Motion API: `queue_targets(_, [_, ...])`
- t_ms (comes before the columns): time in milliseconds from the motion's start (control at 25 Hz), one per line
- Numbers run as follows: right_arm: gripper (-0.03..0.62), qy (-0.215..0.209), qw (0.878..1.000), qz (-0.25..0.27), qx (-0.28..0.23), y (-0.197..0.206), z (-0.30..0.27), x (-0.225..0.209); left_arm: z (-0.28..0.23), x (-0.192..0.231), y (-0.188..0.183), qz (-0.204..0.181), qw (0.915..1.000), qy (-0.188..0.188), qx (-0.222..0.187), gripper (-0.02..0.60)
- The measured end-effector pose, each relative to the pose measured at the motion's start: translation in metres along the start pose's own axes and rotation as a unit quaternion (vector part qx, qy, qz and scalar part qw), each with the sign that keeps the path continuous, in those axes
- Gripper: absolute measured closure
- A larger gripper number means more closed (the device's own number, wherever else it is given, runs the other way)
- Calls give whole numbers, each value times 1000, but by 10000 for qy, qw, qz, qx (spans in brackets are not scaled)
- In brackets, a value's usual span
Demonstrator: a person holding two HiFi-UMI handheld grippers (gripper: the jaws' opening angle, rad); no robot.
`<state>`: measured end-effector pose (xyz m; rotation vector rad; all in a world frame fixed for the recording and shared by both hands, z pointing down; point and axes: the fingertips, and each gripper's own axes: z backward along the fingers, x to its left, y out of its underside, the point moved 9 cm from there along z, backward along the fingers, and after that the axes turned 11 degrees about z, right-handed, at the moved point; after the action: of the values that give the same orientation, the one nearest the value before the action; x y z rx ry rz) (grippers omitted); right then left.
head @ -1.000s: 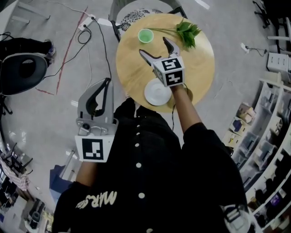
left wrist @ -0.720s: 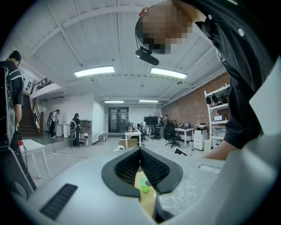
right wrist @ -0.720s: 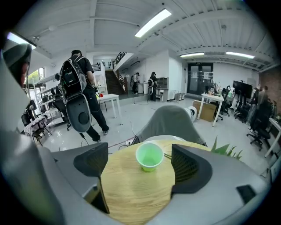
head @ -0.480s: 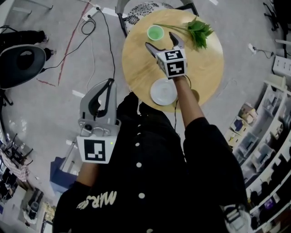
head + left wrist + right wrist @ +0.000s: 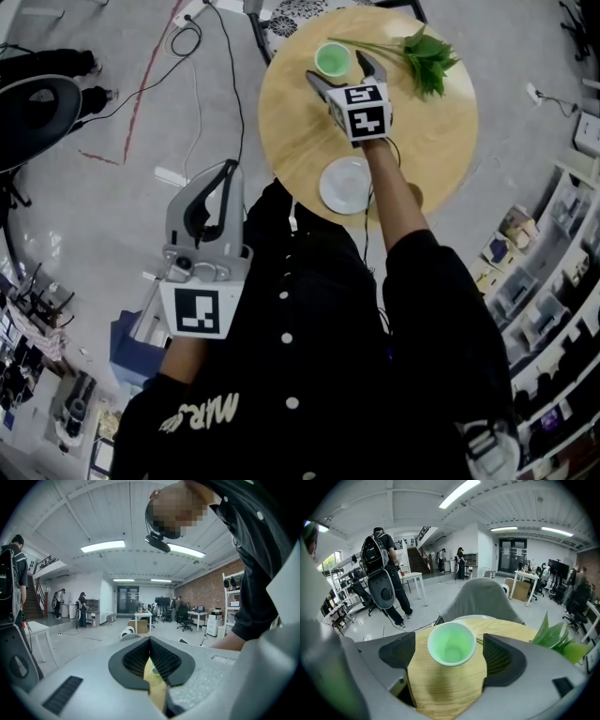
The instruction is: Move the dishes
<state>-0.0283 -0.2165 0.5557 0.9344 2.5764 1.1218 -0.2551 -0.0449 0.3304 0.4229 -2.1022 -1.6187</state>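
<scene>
A green cup (image 5: 332, 58) stands upright near the far edge of the round wooden table (image 5: 436, 141). My right gripper (image 5: 340, 71) is open just short of it; in the right gripper view the cup (image 5: 451, 643) sits between the spread jaws, apart from both pads. A white saucer (image 5: 345, 185) lies on the table's near side, beside my right forearm. My left gripper (image 5: 222, 169) is held off the table at the left, over the floor, jaws shut with nothing between them. In the left gripper view its black pads (image 5: 161, 660) meet.
A leafy green sprig (image 5: 428, 50) lies on the table to the cup's right, also the sprig (image 5: 555, 637). A grey chair (image 5: 480, 599) stands behind the table. A person with a backpack (image 5: 379, 559) stands beyond. Cables (image 5: 197, 37) run over the floor; shelves (image 5: 553, 281) at right.
My right gripper has moved forward across the table, away from the saucer and up to the green cup, staying open. The left gripper has barely shifted.
</scene>
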Motion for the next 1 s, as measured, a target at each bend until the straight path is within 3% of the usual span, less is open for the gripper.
queue_targets(440, [145,35,9999,-130,78,1,-23,-5,-13,10,8,79,9999,2,151,578])
queue_targets(680, [220,87,9997,-34,221,4,-21,0,-16,13,12,120,9998,-5,170,578])
queue_targets(1000, [223,120,9997,16,201,1,-15,1,-13,13,11,113,9998,-6,175,578])
